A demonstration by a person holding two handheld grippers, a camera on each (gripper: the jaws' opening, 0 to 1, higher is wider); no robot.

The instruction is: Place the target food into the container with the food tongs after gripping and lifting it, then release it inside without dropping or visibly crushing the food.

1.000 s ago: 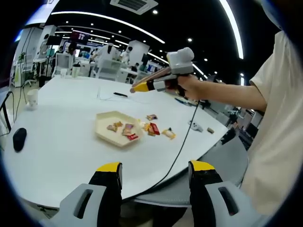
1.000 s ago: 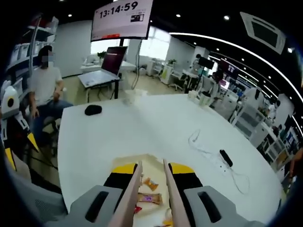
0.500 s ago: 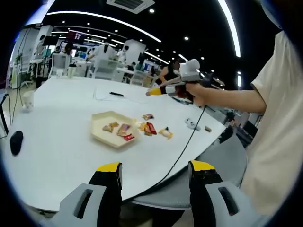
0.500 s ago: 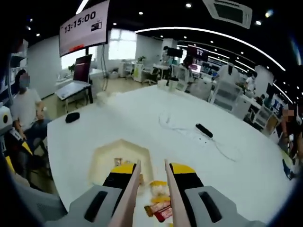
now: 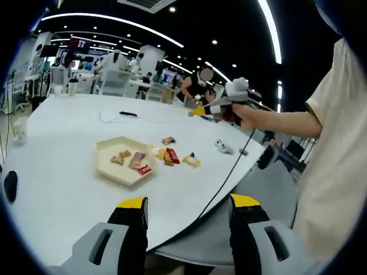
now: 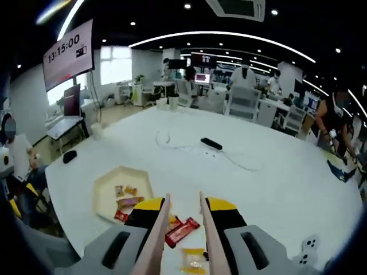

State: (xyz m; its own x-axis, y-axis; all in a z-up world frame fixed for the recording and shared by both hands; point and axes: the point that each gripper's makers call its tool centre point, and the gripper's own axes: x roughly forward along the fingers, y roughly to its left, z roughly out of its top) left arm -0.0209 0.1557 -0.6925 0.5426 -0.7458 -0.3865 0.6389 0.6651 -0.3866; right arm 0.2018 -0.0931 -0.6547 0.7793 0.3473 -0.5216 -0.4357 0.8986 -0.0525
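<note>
Here, in the right gripper view, the right claw (image 6: 181,213) is clenched on a pair of pale, beige food tongs (image 6: 158,229), whose two slim arms rise between the yellow-tipped jaws with a narrow gap between them. Just beyond the tong tips lies a red wrapped snack bar (image 6: 182,232), between the two arms, with a small reddish wrapped piece (image 6: 172,223) at its 11 o'clock. A yellow wrapped snack (image 6: 193,260) lies lower, between the tong arms toward 6 o'clock. None of these is gripped; all rest on the round white table (image 6: 258,183). The pale cream hexagonal tray (image 6: 106,192) sits at 10 o'clock from the tong tips, apart from them, and holds several small wrapped pieces, one of them red (image 6: 121,216).

In the left gripper view, the left claw (image 5: 188,209) hangs released over the near table edge, its jaws wide apart with nothing between them. The tray (image 5: 109,152) lies at about 11 o'clock from it, well apart, and the loose wrapped snacks (image 5: 172,156) sit just to the tray's 3 o'clock side on the table (image 5: 69,189). The right claw (image 5: 198,111) shows at 1 o'clock, held in the person's hand (image 5: 235,112) above the table's far side, well above the snacks. A black cable (image 5: 229,172) trails from it over the table edge.
</note>
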